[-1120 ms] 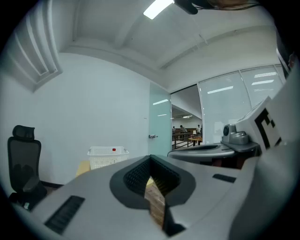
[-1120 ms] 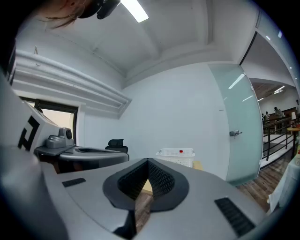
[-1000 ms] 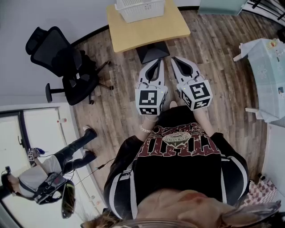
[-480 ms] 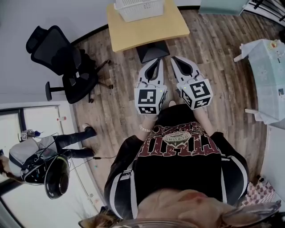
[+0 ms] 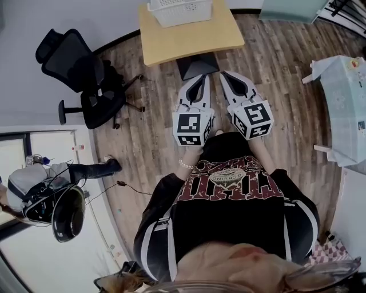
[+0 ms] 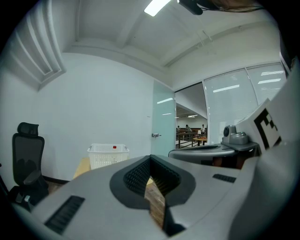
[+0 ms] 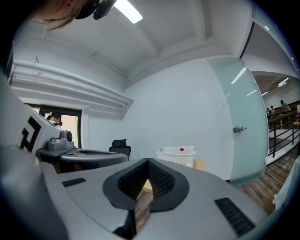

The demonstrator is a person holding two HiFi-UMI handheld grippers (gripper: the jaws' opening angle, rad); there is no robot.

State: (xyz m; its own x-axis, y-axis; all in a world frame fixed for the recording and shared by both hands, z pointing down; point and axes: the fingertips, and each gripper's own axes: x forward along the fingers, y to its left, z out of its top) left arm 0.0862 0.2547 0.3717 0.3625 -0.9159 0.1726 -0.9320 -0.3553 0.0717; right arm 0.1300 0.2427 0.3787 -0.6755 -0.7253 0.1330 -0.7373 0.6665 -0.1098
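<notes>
I hold both grippers side by side at waist height, above the wood floor. They point at a low wooden table (image 5: 189, 37) that carries a white basket (image 5: 179, 8). My left gripper (image 5: 202, 78) is shut, tips touching, nothing between them. My right gripper (image 5: 223, 75) is also shut and empty. In the left gripper view the shut jaws of the left gripper (image 6: 150, 158) sit below the basket (image 6: 107, 154). In the right gripper view the right gripper (image 7: 148, 160) lines up below the basket (image 7: 176, 154) and the table's edge (image 7: 200, 164).
A black office chair (image 5: 86, 74) stands left of the table. A dark flat base (image 5: 197, 64) lies under the table's near edge. A pale table (image 5: 346, 97) is at the right. Another person (image 5: 51, 197) stands at the far left. A glass door (image 6: 162, 122) is behind the table.
Both grippers have stayed shut and almost still, only tilting slightly. The other person at the far left has shifted position.
</notes>
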